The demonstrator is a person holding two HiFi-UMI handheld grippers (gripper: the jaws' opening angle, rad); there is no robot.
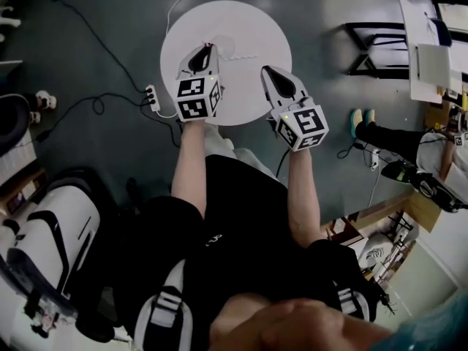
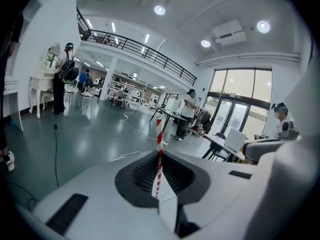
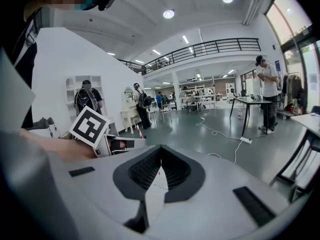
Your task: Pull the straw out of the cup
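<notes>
Left gripper view: jaws clamp the straw (image 2: 159,154), open floor (image 2: 90,134) beyond.

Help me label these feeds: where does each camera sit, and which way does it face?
Head view: head-mounted, steeply down at table; forearms, left gripper, right gripper.
Left gripper view: along jaws shut on the straw, into the hall.
Right gripper view: along shut jaws, into the hall.
Shared: left gripper's cube, in head and right gripper views.
</notes>
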